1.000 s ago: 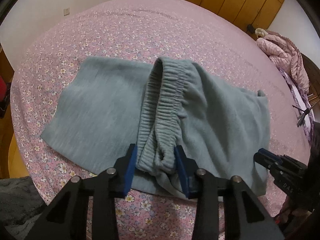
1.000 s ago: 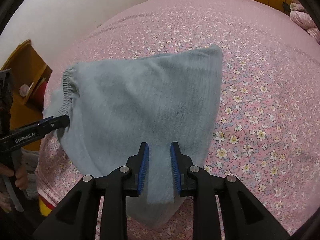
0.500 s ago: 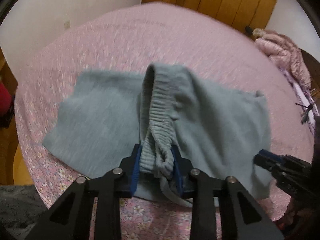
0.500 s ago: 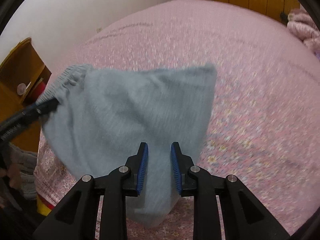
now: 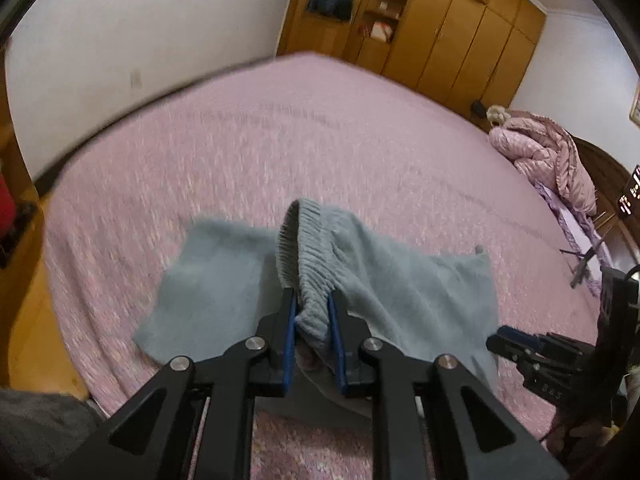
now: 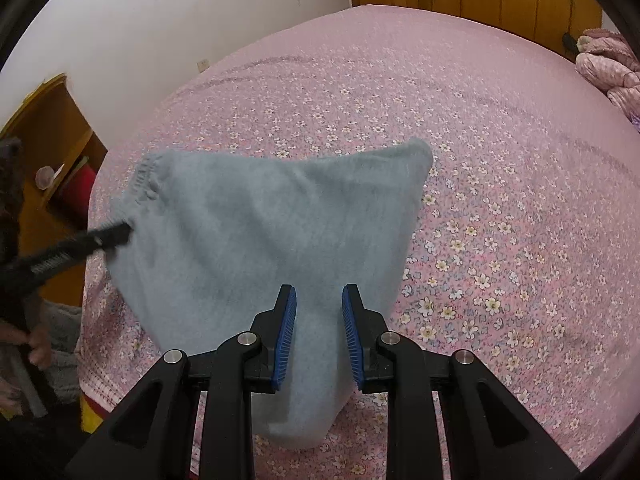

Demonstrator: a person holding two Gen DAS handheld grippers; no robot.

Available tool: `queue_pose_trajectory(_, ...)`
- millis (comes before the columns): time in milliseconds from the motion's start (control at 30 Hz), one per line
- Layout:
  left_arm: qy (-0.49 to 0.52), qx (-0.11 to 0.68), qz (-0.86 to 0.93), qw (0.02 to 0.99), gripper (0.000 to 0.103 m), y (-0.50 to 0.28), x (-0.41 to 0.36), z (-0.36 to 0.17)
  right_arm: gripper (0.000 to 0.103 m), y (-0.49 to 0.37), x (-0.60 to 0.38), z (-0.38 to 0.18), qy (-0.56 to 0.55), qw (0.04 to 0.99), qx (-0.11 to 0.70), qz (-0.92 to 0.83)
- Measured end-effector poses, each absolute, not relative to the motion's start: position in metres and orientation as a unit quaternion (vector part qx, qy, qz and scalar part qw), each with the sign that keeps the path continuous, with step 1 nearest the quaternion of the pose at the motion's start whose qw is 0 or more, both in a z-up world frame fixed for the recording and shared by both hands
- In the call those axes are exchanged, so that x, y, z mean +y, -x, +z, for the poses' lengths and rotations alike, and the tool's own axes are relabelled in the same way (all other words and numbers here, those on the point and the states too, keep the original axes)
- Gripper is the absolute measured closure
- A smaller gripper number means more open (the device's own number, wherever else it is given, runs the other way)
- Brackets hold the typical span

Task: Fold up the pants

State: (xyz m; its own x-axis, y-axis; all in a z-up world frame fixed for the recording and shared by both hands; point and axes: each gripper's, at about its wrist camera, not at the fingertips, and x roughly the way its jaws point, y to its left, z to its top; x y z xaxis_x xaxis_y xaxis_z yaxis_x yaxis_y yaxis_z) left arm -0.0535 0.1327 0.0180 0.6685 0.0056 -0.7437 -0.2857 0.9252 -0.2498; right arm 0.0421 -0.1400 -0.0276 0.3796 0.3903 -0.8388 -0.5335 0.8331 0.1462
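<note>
Left gripper: jaws closing, pinching the pants' ribbed waistband, low middle of frame.
Right gripper: jaws narrow, squeezing the pants' grey cloth between blue pads.

Bed with pink floral sheet carries grey-blue pants near its front edge; bundled pink quilt lies at far right side.
</note>
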Motion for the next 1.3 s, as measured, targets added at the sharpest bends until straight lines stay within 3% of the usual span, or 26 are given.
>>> queue_pose_trajectory(167,0.178,0.456,0.103,0.866,0.077,0.044,0.136,-0.026,0.078,-0.043,-0.141,-0.035,0.068,0.821,0.494,0.277)
queue_pose_trajectory(200,0.178,0.457,0.106,0.865,0.072,0.043,0.137,-0.029,0.078,-0.042,-0.141,-0.036,0.068,0.820,0.496,0.277)
queue_pose_trajectory(467,0.204,0.450,0.101,0.864,0.064,0.045,0.147,-0.041,0.078,-0.041,-0.141,-0.043,0.067,0.814,0.505,0.280)
queue_pose_trajectory(800,0.112,0.467,0.123,0.869,0.064,0.034,0.117,-0.041,0.078,-0.049,-0.144,-0.055,0.049,0.804,0.517,0.290)
queue_pose_trajectory(1300,0.105,0.464,0.146,0.867,0.066,0.024,0.101,-0.043,0.078,-0.044,-0.155,-0.048,0.040,0.808,0.513,0.287)
